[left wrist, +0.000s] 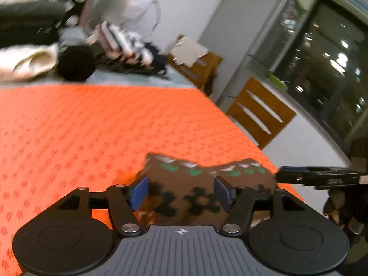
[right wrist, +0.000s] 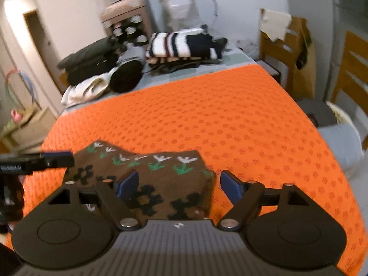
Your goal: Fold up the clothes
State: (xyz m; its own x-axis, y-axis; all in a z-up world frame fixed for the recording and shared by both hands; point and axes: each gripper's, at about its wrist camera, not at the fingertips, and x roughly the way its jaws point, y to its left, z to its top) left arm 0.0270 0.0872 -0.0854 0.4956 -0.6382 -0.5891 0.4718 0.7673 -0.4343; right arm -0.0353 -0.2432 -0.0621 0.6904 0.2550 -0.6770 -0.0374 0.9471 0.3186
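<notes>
The brown knitted garment [right wrist: 147,179], patterned with black flowers and green-and-white tulips, lies at the near edge of the orange dotted cloth [right wrist: 218,119] that covers the table, bunched into a compact, thick fold. From the cloth's far edge onward sit stacks of other clothes: a striped folded pile [right wrist: 181,43] and dark and cream rolls beside it.

The right gripper [right wrist: 178,185] stands wide apart, its blue pads [right wrist: 230,187] clear of the knit on one side; the garment's right-hand edge lies between the fingers without being pinched. The left gripper [left wrist: 181,189] is also parted, straddling the garment's left portion, and its pads [left wrist: 140,192] appear to sit just off the fabric, though motion blur makes that contact hard to judge.

The knit looks soft, thick and limp rather than stiff, fairly light, and grippy enough not to slide from rubber pads, but it will sag and unfold if lifted by one point. A sensible hold is at the two outer corners of the folded edge nearest the grippers, pinching through all layers together so the stack keeps its shape over the orange cloth.
</notes>
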